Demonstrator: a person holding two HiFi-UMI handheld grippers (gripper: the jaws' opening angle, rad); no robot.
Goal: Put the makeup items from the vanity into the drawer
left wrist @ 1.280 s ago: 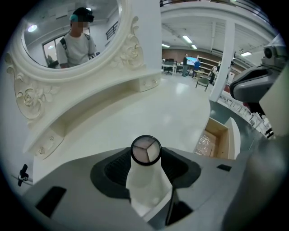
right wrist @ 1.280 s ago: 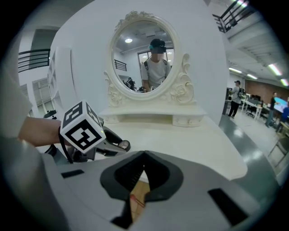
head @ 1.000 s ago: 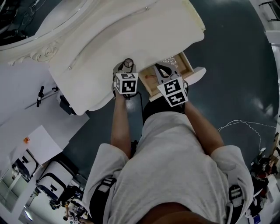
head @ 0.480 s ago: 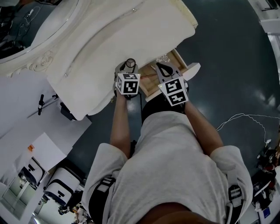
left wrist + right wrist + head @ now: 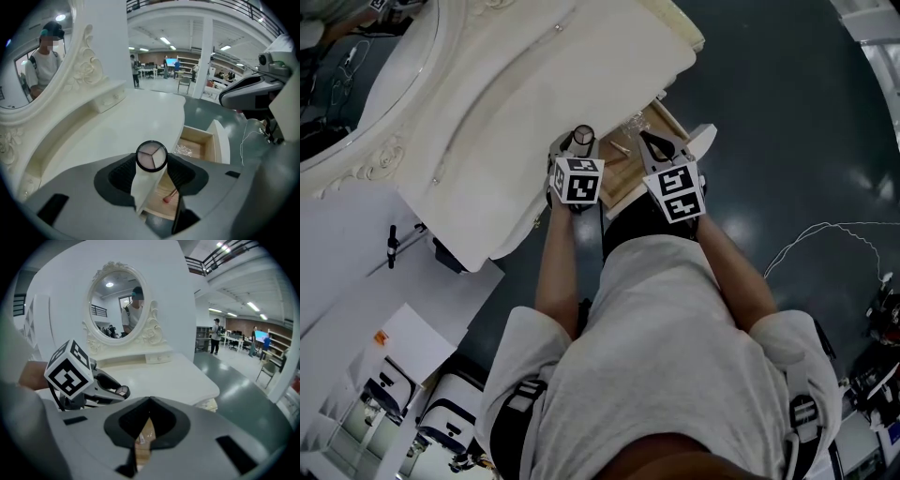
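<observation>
My left gripper (image 5: pixel 579 141) is shut on a round black compact (image 5: pixel 151 155) with three pale powder pans, held over the front edge of the white vanity top (image 5: pixel 525 94). The open wooden drawer (image 5: pixel 627 170) lies just to its right; in it are a red-tipped brush (image 5: pixel 169 196) and a glittery item (image 5: pixel 186 150). My right gripper (image 5: pixel 654 143) hangs over the drawer with its jaws together and nothing between them. The right gripper view also shows the left gripper (image 5: pixel 118 391) with the compact (image 5: pixel 123 391).
An oval mirror (image 5: pixel 118 303) in a carved white frame stands at the back of the vanity. The drawer's white front panel (image 5: pixel 220 140) juts out over the dark floor (image 5: pixel 787 112). White boards and bags (image 5: pixel 384 375) lie on the floor at the left.
The head camera has swung, so the vanity and drawer sit higher and further left in the picture. Both grippers keep their places by the drawer; the compact stays held.
</observation>
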